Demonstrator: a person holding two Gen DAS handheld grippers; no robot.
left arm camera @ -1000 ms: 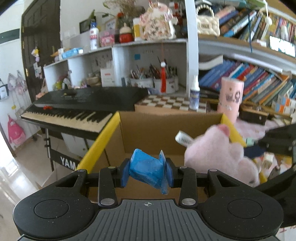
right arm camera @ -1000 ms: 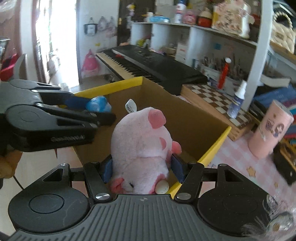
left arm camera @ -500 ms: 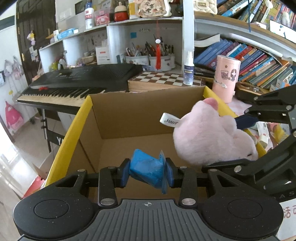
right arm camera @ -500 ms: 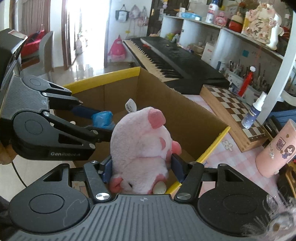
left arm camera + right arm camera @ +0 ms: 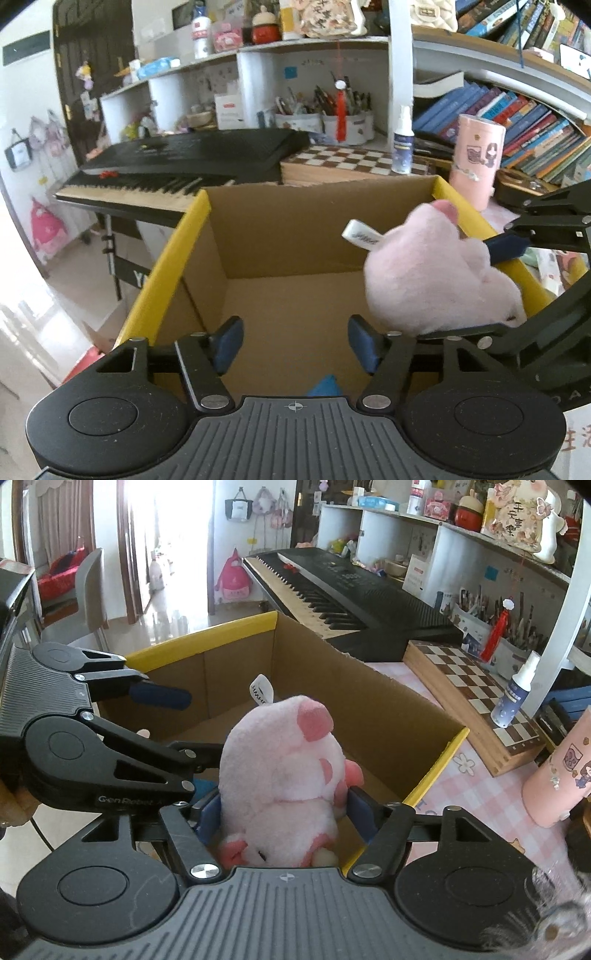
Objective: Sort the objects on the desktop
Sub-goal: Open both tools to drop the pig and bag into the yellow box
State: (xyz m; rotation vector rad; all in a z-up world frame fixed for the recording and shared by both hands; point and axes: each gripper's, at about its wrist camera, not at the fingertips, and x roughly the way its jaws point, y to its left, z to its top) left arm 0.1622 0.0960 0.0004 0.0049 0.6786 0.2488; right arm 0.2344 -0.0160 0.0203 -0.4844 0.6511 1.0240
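Observation:
A cardboard box with yellow-edged flaps stands open below both grippers; it also shows in the right wrist view. My left gripper is open and empty over the box. A blue packet lies in the box just under it, mostly hidden. My right gripper is shut on a pink plush pig and holds it over the box's right side. The pig also shows at the right in the left wrist view.
A black keyboard stands behind the box. A chessboard, a spray bottle and a pink cylinder sit on the pink checked desk, with shelves of books and pen pots behind.
My left gripper has opened and let go of the blue packet, which has dropped into the box. The right gripper still holds the pig over the box.

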